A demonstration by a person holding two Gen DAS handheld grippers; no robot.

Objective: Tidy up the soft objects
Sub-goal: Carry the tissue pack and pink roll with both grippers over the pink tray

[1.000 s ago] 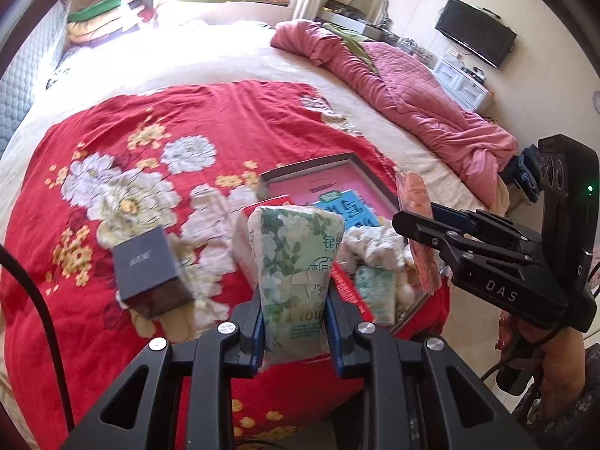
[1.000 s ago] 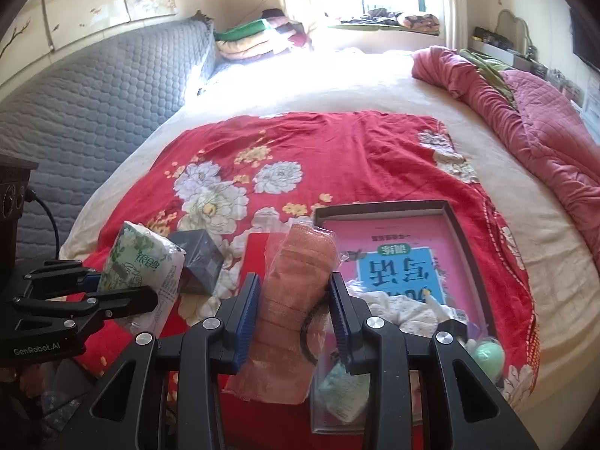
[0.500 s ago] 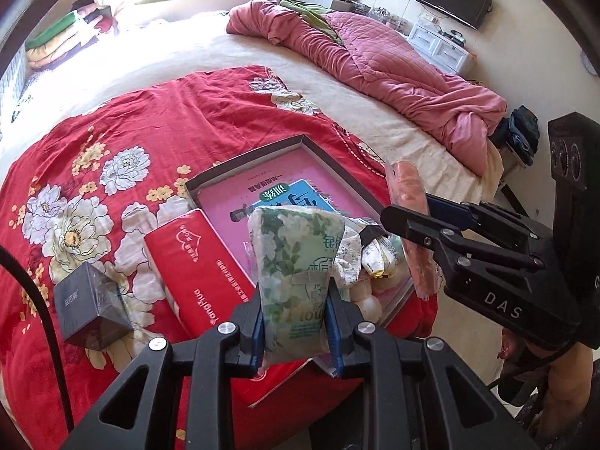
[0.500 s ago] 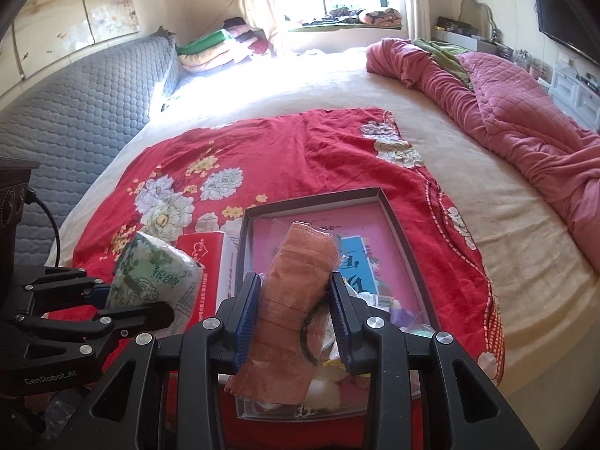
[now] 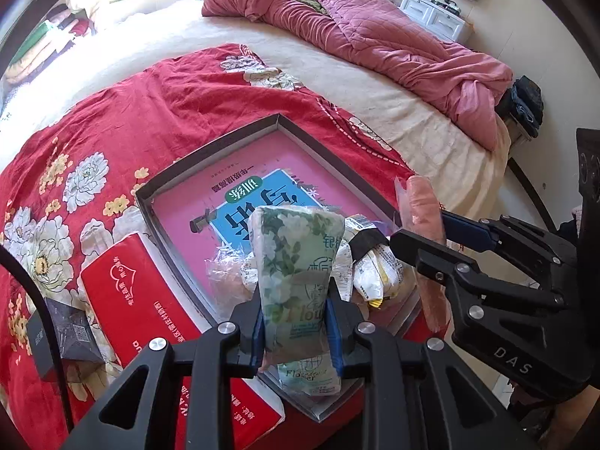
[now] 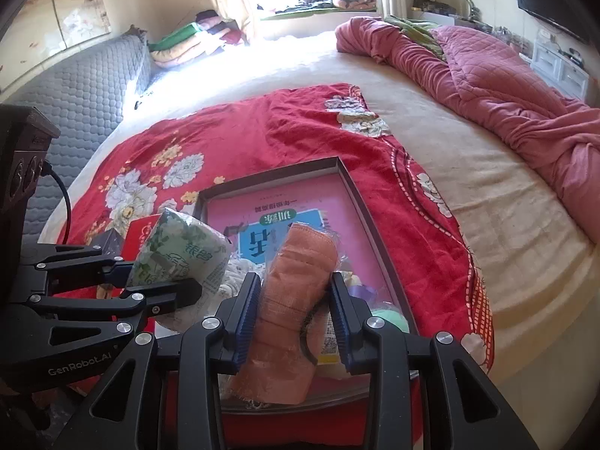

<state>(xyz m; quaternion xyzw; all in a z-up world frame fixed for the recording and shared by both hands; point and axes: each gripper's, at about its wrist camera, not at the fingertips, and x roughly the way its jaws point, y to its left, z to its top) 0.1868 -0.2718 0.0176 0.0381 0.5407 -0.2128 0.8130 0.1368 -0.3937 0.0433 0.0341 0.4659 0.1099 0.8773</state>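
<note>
My left gripper (image 5: 296,322) is shut on a green floral tissue pack (image 5: 296,262) and holds it above the near end of a shallow grey box (image 5: 277,120). The pack also shows in the right wrist view (image 6: 180,258). My right gripper (image 6: 296,315) is shut on an orange cloth in clear wrap (image 6: 296,300), also above the box (image 6: 360,195). That cloth shows in the left wrist view (image 5: 423,210) to the right of the pack. The box holds a pink and blue book (image 5: 240,202) and several small wrapped soft items (image 5: 371,266).
A red tissue pack (image 5: 150,315) lies left of the box, and a small dark box (image 5: 63,333) lies further left, all on a red floral blanket (image 5: 112,123). A pink quilt (image 6: 506,86) is heaped at the far right of the bed.
Both grippers have moved right and forward with their loads, from beside the dark box to above the grey box's near end. Their grips are unchanged.
</note>
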